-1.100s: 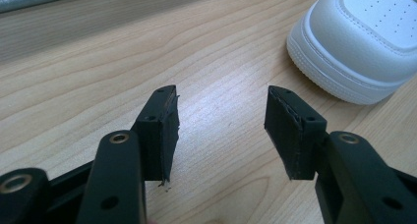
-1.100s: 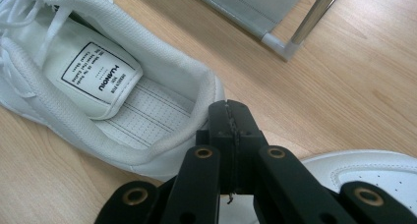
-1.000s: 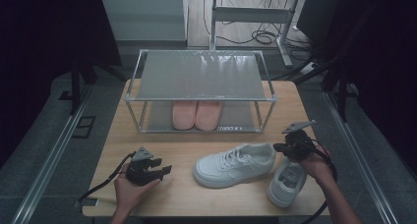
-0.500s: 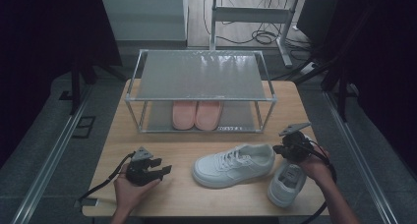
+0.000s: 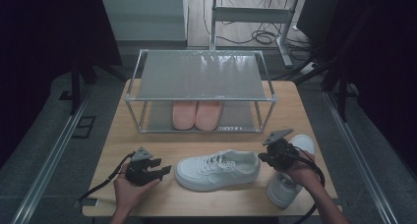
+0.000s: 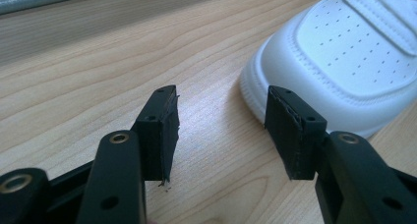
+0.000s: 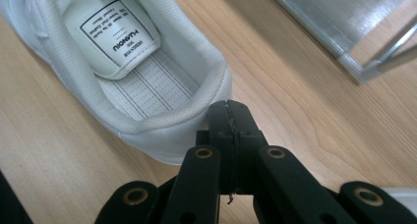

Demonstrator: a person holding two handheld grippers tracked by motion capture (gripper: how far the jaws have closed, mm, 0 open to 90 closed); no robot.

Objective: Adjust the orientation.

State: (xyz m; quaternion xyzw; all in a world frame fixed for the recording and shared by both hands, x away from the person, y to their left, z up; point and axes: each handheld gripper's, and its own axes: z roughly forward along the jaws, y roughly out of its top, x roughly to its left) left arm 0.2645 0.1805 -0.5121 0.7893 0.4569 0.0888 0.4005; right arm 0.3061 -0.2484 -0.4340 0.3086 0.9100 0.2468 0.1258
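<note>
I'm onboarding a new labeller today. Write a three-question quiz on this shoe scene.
1. True or false: the left tongs are open.
2. What sits on the lower shelf of the metal-framed shoe rack? A) pink slippers B) black boots
3. Fill in: the right tongs are shut beside the ___ of the white lace-up sneaker.

Key: 1 true; 2 A, the pink slippers; 3 heel.

place: lab | cues: black curtains (image 5: pixel 44 47), floor cables (image 5: pixel 260 36), lone wooden table (image 5: pixel 206 199)
</note>
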